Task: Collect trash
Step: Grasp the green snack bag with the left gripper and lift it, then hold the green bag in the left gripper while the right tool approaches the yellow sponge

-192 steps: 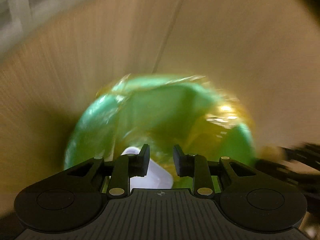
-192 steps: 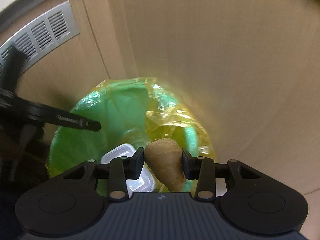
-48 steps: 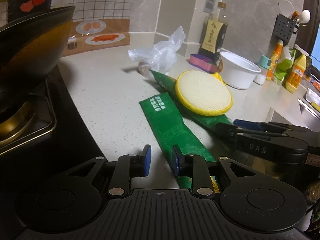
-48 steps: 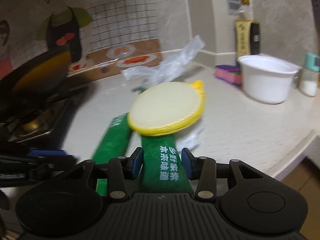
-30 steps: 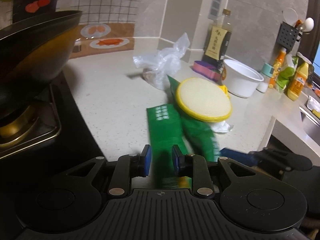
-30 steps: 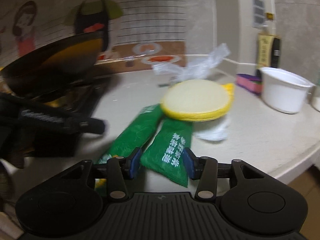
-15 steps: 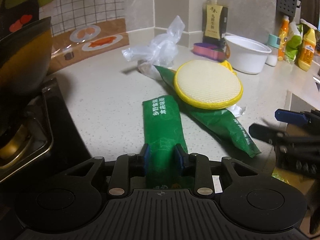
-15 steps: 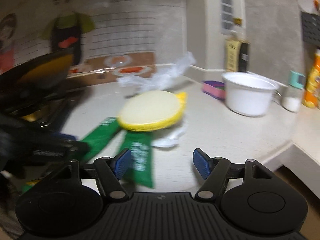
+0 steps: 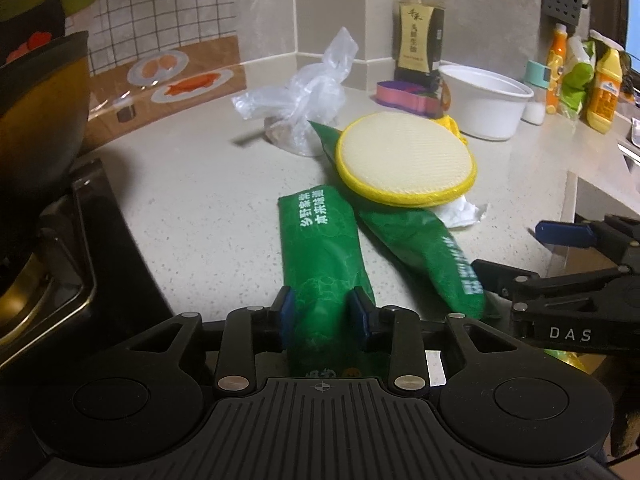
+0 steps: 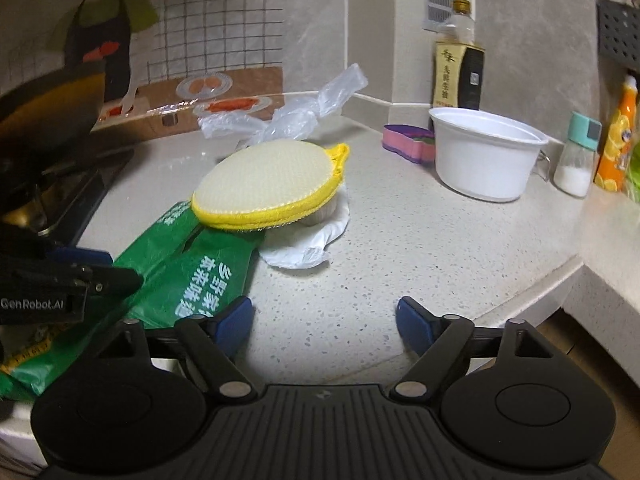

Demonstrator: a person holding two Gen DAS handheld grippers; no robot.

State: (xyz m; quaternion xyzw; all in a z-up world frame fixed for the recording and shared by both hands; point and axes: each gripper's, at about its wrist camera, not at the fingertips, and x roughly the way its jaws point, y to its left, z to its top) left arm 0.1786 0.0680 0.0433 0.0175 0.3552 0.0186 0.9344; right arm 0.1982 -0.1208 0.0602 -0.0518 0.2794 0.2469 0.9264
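Two green snack wrappers lie on the speckled counter. My left gripper (image 9: pixel 323 311) is shut on the near end of the left green wrapper (image 9: pixel 320 256). The second green wrapper (image 9: pixel 424 252) lies beside it, its far end under a round yellow sponge (image 9: pixel 404 160). My right gripper (image 10: pixel 325 322) is open and empty at the counter's front edge, just right of the second wrapper (image 10: pixel 208 276). A crumpled white paper (image 10: pixel 308 240) sits under the sponge (image 10: pixel 268 184). A clear plastic bag (image 9: pixel 304 116) lies behind.
A dark wok (image 9: pixel 36 120) sits on the stove (image 9: pixel 60 264) at the left. A white bowl (image 10: pixel 484 152), a pink container (image 10: pixel 408 140), an oil bottle (image 10: pixel 458 60), a salt shaker (image 10: pixel 578 156) and orange bottles (image 9: pixel 600 84) stand at the back right.
My left gripper has closed on the left green wrapper. My right gripper let go of the second wrapper, opened wide and shifted to the right of it.
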